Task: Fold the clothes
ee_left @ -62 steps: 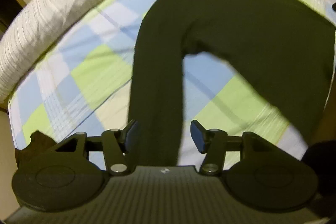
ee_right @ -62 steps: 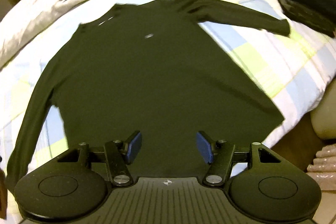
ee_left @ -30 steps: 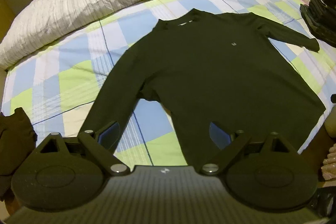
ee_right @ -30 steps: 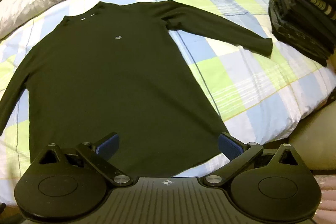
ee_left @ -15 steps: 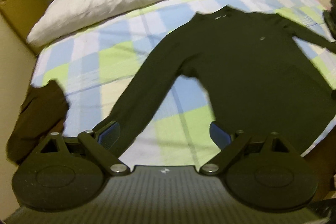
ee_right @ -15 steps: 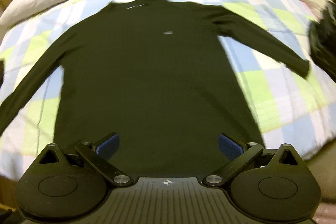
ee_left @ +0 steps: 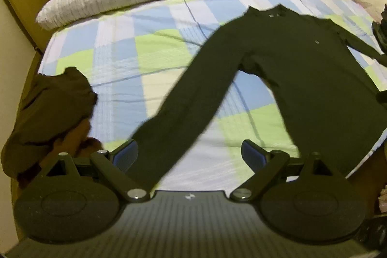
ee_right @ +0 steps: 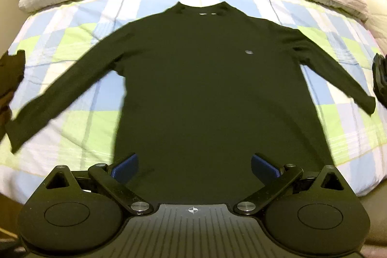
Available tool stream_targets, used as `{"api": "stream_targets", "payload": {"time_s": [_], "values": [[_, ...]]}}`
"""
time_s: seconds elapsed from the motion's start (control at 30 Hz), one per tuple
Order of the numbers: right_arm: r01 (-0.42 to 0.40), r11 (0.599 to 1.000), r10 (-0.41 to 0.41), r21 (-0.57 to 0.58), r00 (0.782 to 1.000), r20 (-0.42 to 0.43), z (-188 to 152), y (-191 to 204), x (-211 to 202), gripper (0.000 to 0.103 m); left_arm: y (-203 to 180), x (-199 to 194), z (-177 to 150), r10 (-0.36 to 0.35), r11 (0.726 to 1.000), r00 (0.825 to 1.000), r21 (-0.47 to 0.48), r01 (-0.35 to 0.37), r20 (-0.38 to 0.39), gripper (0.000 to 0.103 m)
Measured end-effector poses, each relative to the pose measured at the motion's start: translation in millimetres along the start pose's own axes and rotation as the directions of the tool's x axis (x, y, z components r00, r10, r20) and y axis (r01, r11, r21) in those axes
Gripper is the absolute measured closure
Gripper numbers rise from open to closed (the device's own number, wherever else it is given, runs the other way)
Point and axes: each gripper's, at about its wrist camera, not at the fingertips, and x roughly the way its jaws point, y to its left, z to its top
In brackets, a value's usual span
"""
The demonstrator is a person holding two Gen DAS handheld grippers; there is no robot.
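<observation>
A blue, green and white checked bedspread (ee_right: pixel 72 40) carries a dark long-sleeved shirt (ee_right: pixel 212 88) laid flat, collar toward 12 o'clock, both sleeves spread. A crumpled dark brown garment (ee_left: pixel 48 108) sits at the bed's 9 o'clock edge. The right gripper (ee_right: pixel 194 167) hangs over the shirt's hem at 6 o'clock, its 2 blue-padded fingers spread wide, gripping nothing. The left gripper (ee_left: pixel 191 154), equally wide and empty, has the shirt's left sleeve cuff (ee_left: pixel 154 149) between its fingers, contact unclear.
</observation>
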Motion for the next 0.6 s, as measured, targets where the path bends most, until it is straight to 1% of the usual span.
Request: {"api": "stream_targets", "payload": {"time_s": [0.03,0.13,0.17,0.2,0.23,0.3,0.33,0.37,0.4,0.47,0.6], "values": [[-0.002,1.0,0.002,-0.006,1.0,0.007,2,15,-1,0.001,13,2,-3,-0.004,1.0,1.0,-0.003,0.004,0.0,0.013],[-0.027,0.998,0.028,-0.048,0.999,0.023,7,62,1,0.001,50,13,-13,-0.028,1.0,0.998,-0.011,0.028,-0.062,0.013],[-0.043,0.997,0.044,-0.058,0.999,0.03,8,77,3,0.004,61,17,-16,-0.032,0.999,0.996,-0.01,0.031,-0.082,0.013],[-0.056,0.996,0.059,-0.074,0.998,0.031,9,94,5,0.014,70,18,-18,-0.022,1.0,0.995,0.001,0.023,-0.094,0.013],[-0.068,0.993,0.071,-0.094,0.997,0.028,10,112,8,0.019,80,18,-21,-0.012,1.0,0.995,0.015,0.014,-0.097,0.013],[-0.098,0.984,0.101,-0.147,0.995,0.019,10,145,15,0.033,97,16,-28,0.002,0.999,0.996,0.041,0.002,-0.094,0.013],[-0.118,0.976,0.123,-0.184,0.992,0.014,9,163,18,0.038,104,15,-32,0.012,0.998,0.995,0.054,-0.007,-0.095,0.013],[-0.137,0.965,0.144,-0.225,0.99,0.011,8,181,22,0.046,111,15,-36,0.022,0.998,0.995,0.068,-0.016,-0.094,0.013],[-0.154,0.952,0.162,-0.265,0.987,0.009,6,198,26,0.052,117,15,-40,0.032,0.996,0.995,0.081,-0.024,-0.092,0.013],[-0.196,0.915,0.207,-0.352,0.978,-0.007,2,232,37,0.054,128,16,-47,0.055,0.993,0.994,0.105,-0.045,-0.094,0.013],[-0.282,0.807,0.289,-0.52,0.955,-0.069,-14,295,65,0.054,142,17,-60,0.085,0.992,0.992,0.102,-0.076,-0.091,0.013]]}}
